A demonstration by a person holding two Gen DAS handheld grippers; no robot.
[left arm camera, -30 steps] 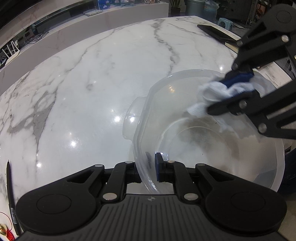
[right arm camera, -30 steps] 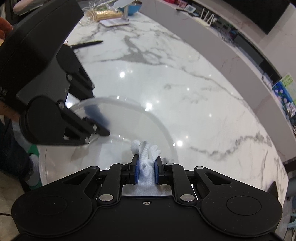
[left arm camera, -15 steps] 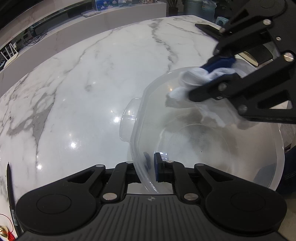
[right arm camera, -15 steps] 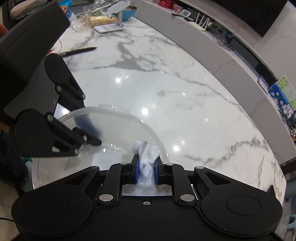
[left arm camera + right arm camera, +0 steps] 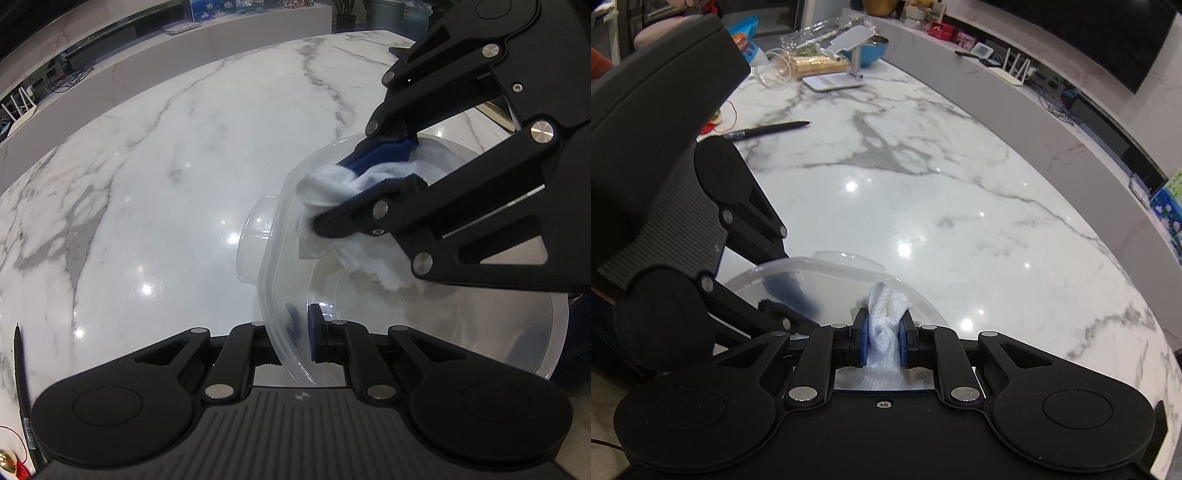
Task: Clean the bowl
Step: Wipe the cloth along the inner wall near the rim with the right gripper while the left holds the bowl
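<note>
Clear plastic bowl (image 5: pixel 436 317) tilted up at counter edge, wiped inside with white terry cloth (image 5: pixel 354 218).

Left hand-held gripper (image 5: pixel 301 334) has its jaws closed on the bowl's near rim, one blue pad inside the wall, one outside. Right hand-held gripper (image 5: pixel 882 341) is clamped tight on the bunched cloth, which presses against the bowl's inner wall near the far rim. White grey-veined marble counter (image 5: pixel 923 192) beyond; black pen (image 5: pixel 768 130) lying on it, well apart from bowl.

Clear plastic bowl (image 5: pixel 424 314) is tilted on its side, white cloth (image 5: pixel 332 206) pressed against its inner wall.
</note>
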